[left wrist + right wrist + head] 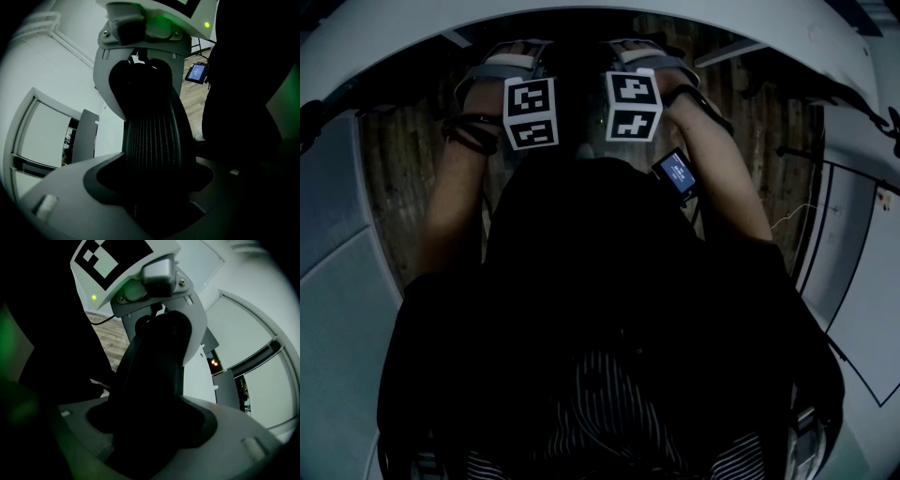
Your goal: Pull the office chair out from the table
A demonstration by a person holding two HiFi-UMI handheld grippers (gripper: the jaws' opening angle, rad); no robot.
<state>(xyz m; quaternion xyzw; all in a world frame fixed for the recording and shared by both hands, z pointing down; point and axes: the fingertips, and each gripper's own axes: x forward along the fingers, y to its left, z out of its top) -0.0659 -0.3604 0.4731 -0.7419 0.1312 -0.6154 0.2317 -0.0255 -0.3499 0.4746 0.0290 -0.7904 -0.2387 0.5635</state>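
Note:
The office chair's black back [577,89] shows as a dark shape between my two grippers at the top of the head view. My left gripper [517,58] and right gripper [639,54] flank it, each with a marker cube behind. In the left gripper view the chair's ribbed mesh [157,145] fills the space between the jaws of the left gripper [150,122], which are closed on it. The right gripper [154,376] likewise clamps the dark chair back [150,348]. The rest of the chair is hidden in the dark.
A small lit screen [677,172] sits by the right forearm and also shows in the left gripper view [196,72]. Wooden floor [394,187] lies below. A white curved surface [375,47] arcs across the top. White walls and a grey door [86,136] stand behind.

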